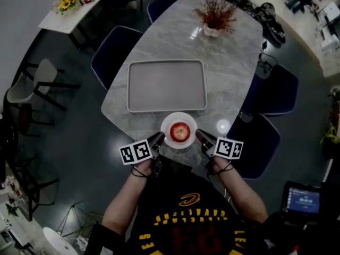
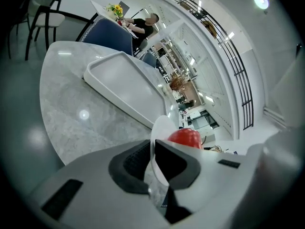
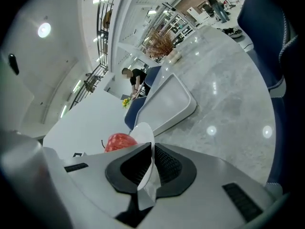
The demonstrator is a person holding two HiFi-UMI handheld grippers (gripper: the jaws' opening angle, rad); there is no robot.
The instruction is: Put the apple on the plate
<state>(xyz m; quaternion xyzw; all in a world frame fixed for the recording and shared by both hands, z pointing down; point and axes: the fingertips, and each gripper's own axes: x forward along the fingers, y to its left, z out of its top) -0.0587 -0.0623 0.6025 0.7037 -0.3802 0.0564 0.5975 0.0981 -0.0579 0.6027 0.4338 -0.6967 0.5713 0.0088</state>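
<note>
A red apple (image 1: 180,132) sits on a small white plate (image 1: 179,116) at the near edge of the marble table (image 1: 234,62). My left gripper (image 1: 159,138) is shut on the plate's left rim and my right gripper (image 1: 201,136) is shut on its right rim. In the left gripper view, the plate (image 2: 161,128) stands edge-on between the pads of the left gripper (image 2: 153,149), with the apple (image 2: 185,136) just behind. In the right gripper view, the right gripper (image 3: 151,159) pinches the plate (image 3: 143,130), and the apple (image 3: 119,141) shows to its left.
A large grey tray (image 1: 166,85) lies on the table beyond the plate, seen also as the tray (image 2: 126,85) and the tray (image 3: 167,104). A vase of dried branches (image 1: 215,16) stands at the far end. Blue chairs (image 1: 114,52) (image 1: 265,142) flank the table.
</note>
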